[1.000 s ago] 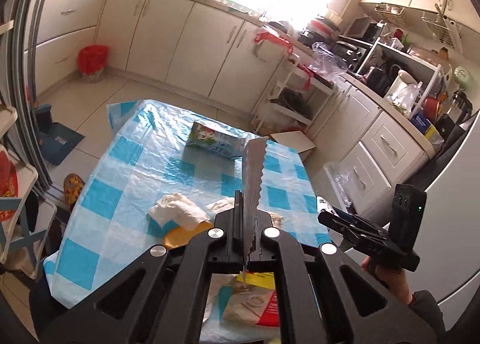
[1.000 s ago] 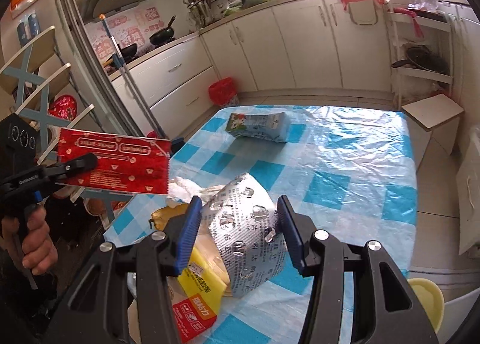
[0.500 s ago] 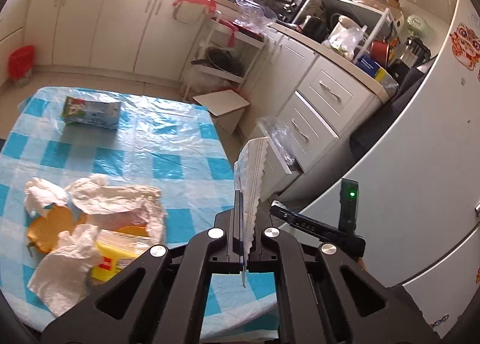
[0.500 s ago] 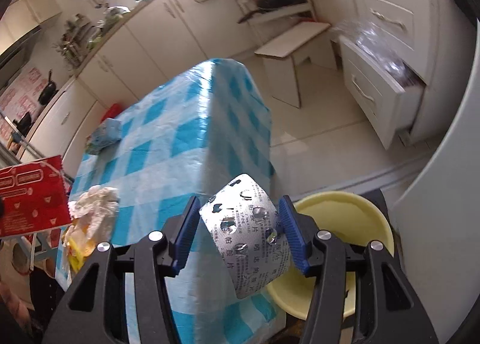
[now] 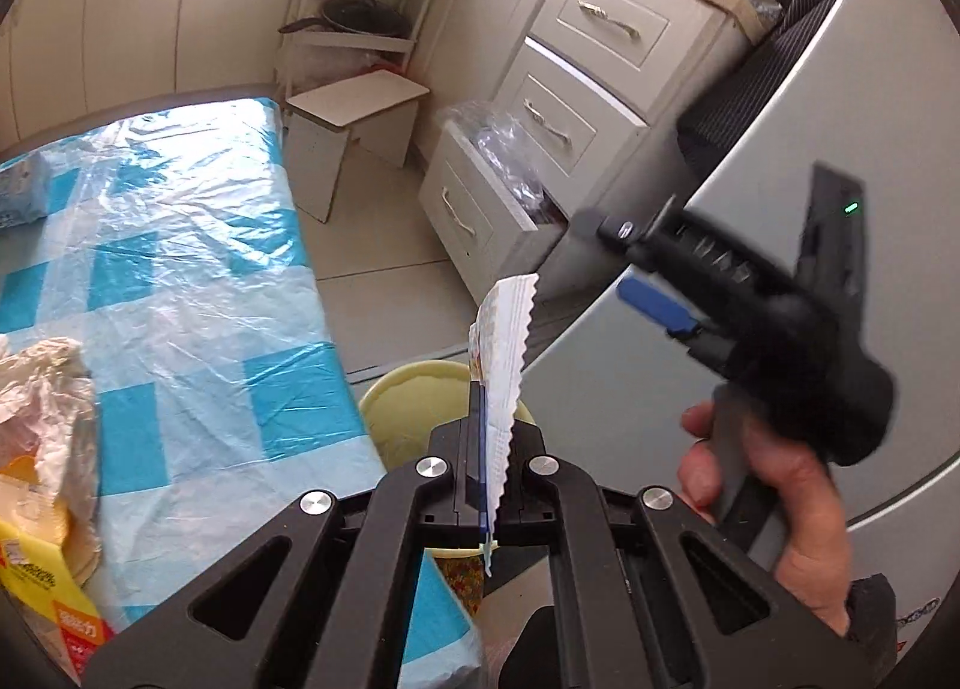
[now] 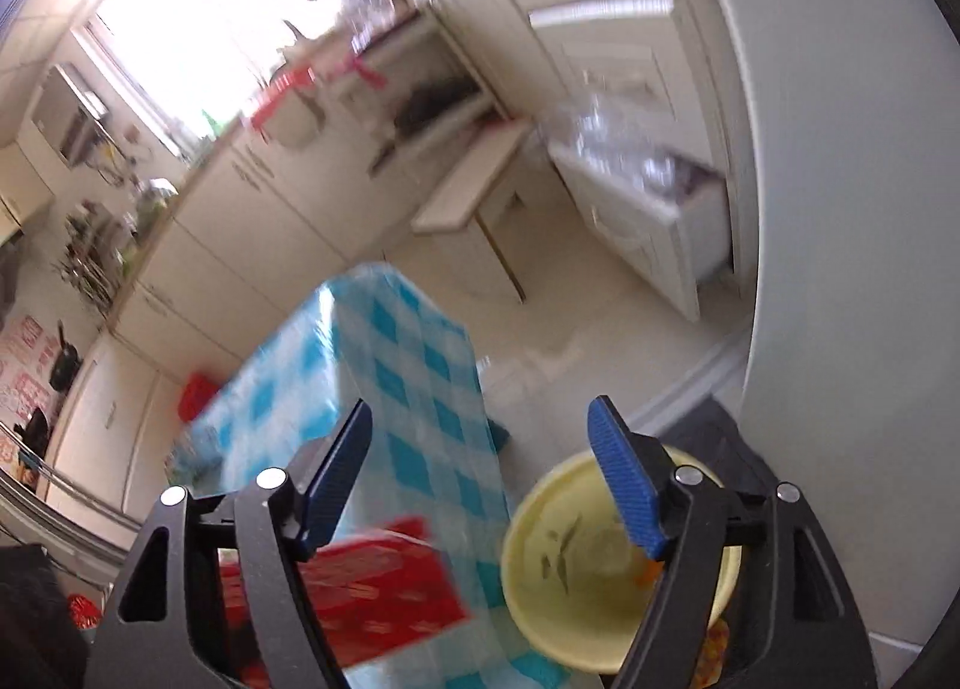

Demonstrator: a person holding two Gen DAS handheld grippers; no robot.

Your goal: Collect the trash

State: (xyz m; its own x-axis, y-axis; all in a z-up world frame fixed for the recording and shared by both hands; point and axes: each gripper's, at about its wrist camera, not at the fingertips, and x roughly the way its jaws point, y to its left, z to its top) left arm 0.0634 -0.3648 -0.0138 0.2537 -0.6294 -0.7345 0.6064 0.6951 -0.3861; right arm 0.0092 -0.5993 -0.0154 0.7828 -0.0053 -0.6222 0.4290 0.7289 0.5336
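**Q:** What are my grippers doing?

**A:** My left gripper (image 5: 483,485) is pinched tight on a red wrapper (image 5: 504,365), just near of the yellow bin (image 6: 606,563). I should carry it over the rim before letting go. My right gripper (image 6: 480,449) has just been opening, now wide and empty; a second ago it held a foil blister pack. The checked table (image 5: 180,245) lies farther left.
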